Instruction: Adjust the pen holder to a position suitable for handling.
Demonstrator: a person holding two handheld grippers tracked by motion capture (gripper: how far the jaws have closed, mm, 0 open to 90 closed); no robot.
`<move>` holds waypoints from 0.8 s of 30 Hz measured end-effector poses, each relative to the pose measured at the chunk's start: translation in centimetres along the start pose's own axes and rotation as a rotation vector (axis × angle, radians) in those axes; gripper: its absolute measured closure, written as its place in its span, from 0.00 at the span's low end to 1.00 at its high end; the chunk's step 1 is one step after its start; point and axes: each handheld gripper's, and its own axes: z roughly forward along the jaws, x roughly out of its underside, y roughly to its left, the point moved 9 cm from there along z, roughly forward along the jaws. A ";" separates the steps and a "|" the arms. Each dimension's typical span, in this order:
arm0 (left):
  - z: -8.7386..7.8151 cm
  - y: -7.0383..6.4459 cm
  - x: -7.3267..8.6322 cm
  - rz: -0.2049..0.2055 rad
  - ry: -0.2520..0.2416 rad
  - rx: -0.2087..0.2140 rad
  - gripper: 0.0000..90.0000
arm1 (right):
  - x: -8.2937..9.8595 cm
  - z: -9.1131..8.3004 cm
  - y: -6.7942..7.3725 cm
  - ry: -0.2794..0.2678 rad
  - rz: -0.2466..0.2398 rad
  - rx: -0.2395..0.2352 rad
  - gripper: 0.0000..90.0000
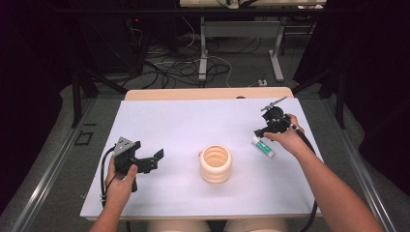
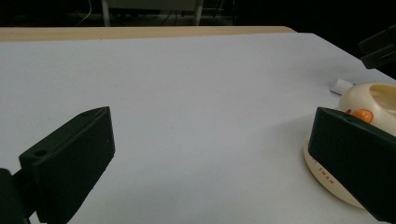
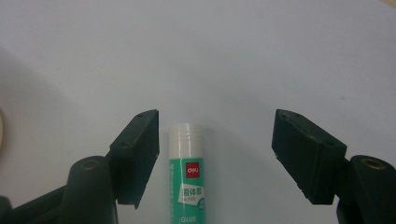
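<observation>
the glue stick (image 3: 187, 177) lies flat on the white worktop (image 1: 183, 125), between the spread jaws of the right gripper (image 3: 215, 154) — nearer one jaw, not pinched yet. probably light, stiff, slick plastic that rolls, so grab mid-barrel. label reads "deli" and "glue". left gripper (image 1: 147, 162) is released too, near the cream cup (image 1: 215, 164) marked "swan".

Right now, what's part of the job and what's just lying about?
In the job:
- glue stick, lying flat between the open jaws of the right gripper
- cream pot, next to the open left gripper

Lying about:
- cables on the floor beyond the table
</observation>
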 end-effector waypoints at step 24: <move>0.0 0.1 0.0 -0.001 0.002 -0.002 0.00 | 1.1 3.1 1.2 0.146 0.022 -0.050 0.54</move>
